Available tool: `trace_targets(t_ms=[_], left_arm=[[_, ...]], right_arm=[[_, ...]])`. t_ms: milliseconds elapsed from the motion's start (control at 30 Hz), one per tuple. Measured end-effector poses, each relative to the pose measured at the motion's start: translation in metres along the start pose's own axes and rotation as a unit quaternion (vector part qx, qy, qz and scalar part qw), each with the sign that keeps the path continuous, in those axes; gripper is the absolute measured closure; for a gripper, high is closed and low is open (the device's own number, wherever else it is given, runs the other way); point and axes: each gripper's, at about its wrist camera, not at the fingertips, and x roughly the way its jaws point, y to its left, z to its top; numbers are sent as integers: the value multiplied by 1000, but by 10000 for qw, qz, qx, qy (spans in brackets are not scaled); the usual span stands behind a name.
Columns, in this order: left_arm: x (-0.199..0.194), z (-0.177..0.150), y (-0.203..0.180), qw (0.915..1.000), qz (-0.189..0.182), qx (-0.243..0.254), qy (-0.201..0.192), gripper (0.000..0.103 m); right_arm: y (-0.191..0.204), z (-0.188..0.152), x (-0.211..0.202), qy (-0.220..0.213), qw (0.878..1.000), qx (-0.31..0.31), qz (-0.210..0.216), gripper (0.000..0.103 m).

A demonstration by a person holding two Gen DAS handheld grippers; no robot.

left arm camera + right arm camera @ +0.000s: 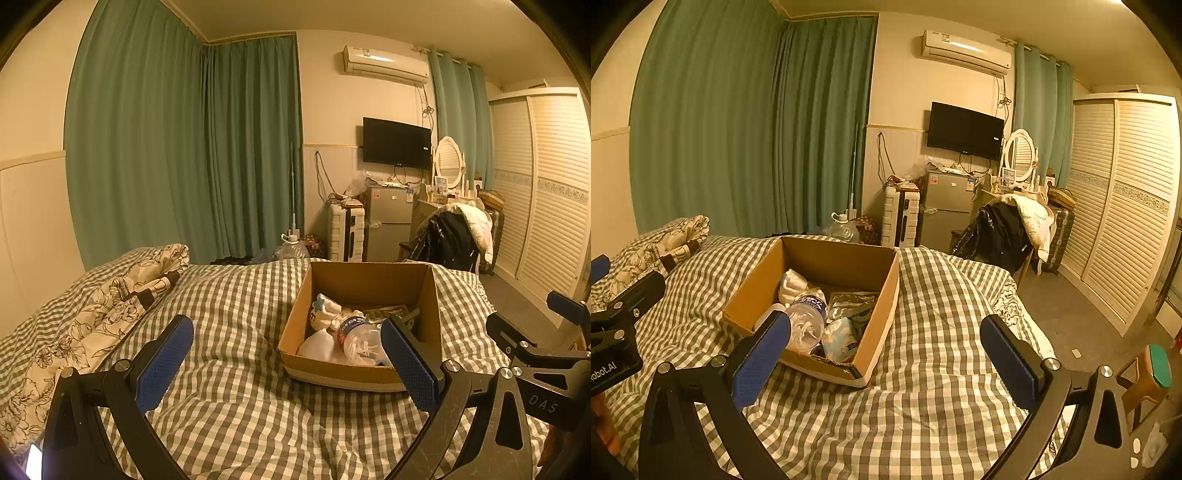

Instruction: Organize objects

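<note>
An open cardboard box (354,373) (882,317) sits on the checked bed cover. In it lie a clear plastic water bottle (358,338) (807,319), white socks (325,314) (792,282), a silver foil packet (851,301) and a pale blue tissue pack (840,338). My left gripper (288,363) is open and empty, hovering over the bed just in front of and left of the box. My right gripper (886,360) is open and empty, in front of and right of the box. Each gripper shows at the other view's edge.
A floral quilt (92,314) (661,245) lies bunched at the bed's left. Beyond the bed stand a suitcase (345,230), a small fridge (388,225), a chair with clothes (450,236) and a louvred wardrobe (1123,206). A small stool (1152,373) stands at right.
</note>
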Motion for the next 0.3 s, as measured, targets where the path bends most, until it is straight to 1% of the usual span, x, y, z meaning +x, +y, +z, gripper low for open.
trace_targets(t_ms=[300], left_arm=[[-1,-1,1,10000,52,-31,-19,0]], right_arm=[[1,-1,0,7,10000,-7,4,0]])
